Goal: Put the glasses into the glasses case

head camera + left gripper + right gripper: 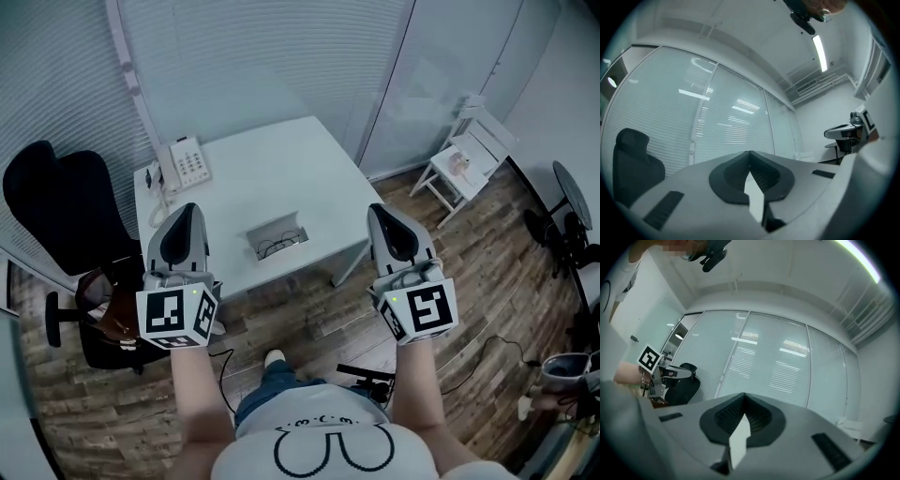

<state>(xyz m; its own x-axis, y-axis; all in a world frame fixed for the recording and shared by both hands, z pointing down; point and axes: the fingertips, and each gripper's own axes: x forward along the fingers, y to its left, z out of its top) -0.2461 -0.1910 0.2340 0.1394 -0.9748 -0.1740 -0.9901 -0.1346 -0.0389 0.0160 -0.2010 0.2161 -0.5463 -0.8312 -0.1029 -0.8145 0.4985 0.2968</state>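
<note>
In the head view the open grey glasses case (272, 227) lies on the white table (281, 169) near its front edge, with the dark-framed glasses (281, 247) inside it. Both grippers are held up level, well above and in front of the table, one on each side of the case. My left gripper (190, 207) is shut and holds nothing; its own view shows the jaws (750, 153) meeting against the window blinds. My right gripper (378, 209) is also shut and empty (744, 395). Each gripper view shows the other gripper at its edge (853, 129) (649, 360).
A white desk phone (185, 163) sits at the table's back left corner. A black office chair (56, 202) and a brown bag (112, 314) stand left of the table. A small white chair (466, 159) stands at the right. Cables lie on the wooden floor (469, 281).
</note>
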